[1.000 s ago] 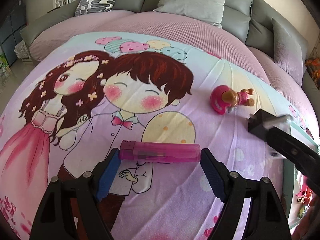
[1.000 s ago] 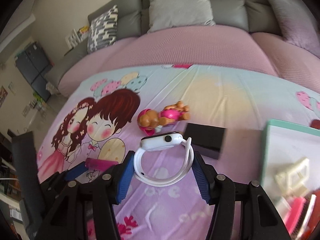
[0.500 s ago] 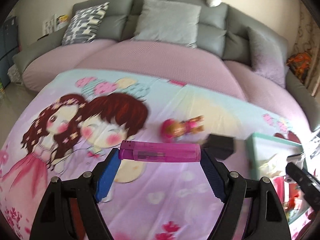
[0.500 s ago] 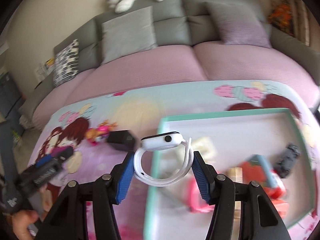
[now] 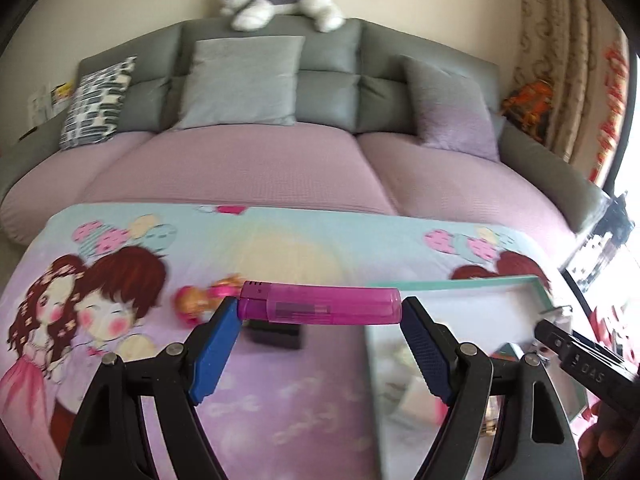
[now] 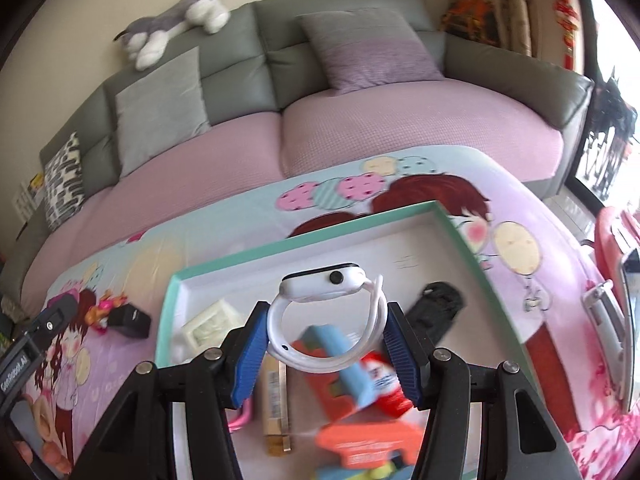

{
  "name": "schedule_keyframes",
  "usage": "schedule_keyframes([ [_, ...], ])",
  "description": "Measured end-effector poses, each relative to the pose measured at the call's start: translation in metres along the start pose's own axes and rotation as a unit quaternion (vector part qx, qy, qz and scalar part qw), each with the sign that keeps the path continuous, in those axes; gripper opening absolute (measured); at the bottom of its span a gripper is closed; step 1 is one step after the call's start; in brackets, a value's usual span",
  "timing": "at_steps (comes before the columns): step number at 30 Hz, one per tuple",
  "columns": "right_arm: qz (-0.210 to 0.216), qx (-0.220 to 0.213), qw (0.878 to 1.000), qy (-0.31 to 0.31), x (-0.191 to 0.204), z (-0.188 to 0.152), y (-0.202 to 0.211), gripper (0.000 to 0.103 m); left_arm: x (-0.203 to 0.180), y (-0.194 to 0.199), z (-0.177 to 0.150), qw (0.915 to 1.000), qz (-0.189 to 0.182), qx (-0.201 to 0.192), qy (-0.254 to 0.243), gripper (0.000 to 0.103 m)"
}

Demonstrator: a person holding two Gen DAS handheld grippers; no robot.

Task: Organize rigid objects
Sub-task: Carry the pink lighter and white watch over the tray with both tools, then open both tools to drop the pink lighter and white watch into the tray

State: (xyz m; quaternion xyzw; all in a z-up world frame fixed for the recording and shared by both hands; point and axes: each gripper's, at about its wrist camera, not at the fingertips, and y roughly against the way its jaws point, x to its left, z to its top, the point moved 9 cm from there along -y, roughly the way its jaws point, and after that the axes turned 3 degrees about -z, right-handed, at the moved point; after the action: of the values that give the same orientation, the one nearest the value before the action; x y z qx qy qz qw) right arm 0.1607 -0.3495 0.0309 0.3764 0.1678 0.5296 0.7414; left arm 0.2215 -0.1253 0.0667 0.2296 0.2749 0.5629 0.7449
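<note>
Left wrist view
- Left gripper [image 5: 320,312]: black frame, blue-padded jaws pinching a translucent magenta plastic lighter [image 5: 320,306] end to end; lighter held crosswise and level, above the cartoon-print purple cloth [image 5: 280,420] that covers the tabletop.
- Small black rectangular box [image 5: 276,334]: on the cloth, directly behind and below the lighter, partly hidden by it.
- Small pink-and-orange doll figure [image 5: 204,300]: lying on the cloth, just left of the black box; blurred.
- Shallow white tray with mint-green rim [image 5: 460,280]: on the cloth, right of the black box; contents blurred.
- Right gripper [image 5: 576,354]: black body only, entering over the tray from the right edge.
- Grey sofa with mauve seat cover [image 5: 248,160]: beyond the cloth; grey-and-white plush dog [image 5: 280,2] along its top.

Right wrist view
- Right gripper [image 6: 326,344]: blue-padded jaws pinching the looped band of a white smartwatch [image 6: 326,286]; watch body uppermost, held above the tray [image 6: 304,240].
- Tray contents beneath the watch: flat black oblong item [image 6: 438,310] towards the far right; cream square frame-like piece [image 6: 208,322] at left; red, orange and light-blue packages [image 6: 360,396], blurred; tan stick-shaped item [image 6: 274,408].
- Black box [image 6: 130,320] and doll figure [image 6: 106,308]: on the cloth [image 6: 520,240], just left of the tray.
- Left gripper [image 6: 38,340]: at the left edge, beyond the black box; jaws not discernible here.
</note>
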Motion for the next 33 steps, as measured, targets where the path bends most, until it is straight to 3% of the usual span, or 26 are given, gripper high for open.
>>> schedule_keyframes([
  [4, 0.002, 0.005, 1.0, -0.009, -0.012, -0.001, -0.003, 0.06, -0.036, -0.006, 0.001, 0.9993, -0.027, -0.003, -0.026, 0.082],
  [12, 0.013, 0.017, 1.0, -0.019, -0.026, -0.006, -0.014, 0.06, -0.08, -0.027, -0.011, 0.9972, -0.044, 0.015, -0.059, 0.082],
  [24, -0.006, 0.029, 0.999, -0.023, -0.042, -0.01, -0.025, 0.061, -0.113, -0.044, -0.032, 0.9934, -0.051, 0.042, -0.094, 0.082],
  [33, -0.011, 0.038, 0.999, -0.014, -0.042, -0.012, -0.03, 0.061, -0.114, -0.054, -0.042, 0.9923, -0.044, 0.062, -0.098, 0.082],
])
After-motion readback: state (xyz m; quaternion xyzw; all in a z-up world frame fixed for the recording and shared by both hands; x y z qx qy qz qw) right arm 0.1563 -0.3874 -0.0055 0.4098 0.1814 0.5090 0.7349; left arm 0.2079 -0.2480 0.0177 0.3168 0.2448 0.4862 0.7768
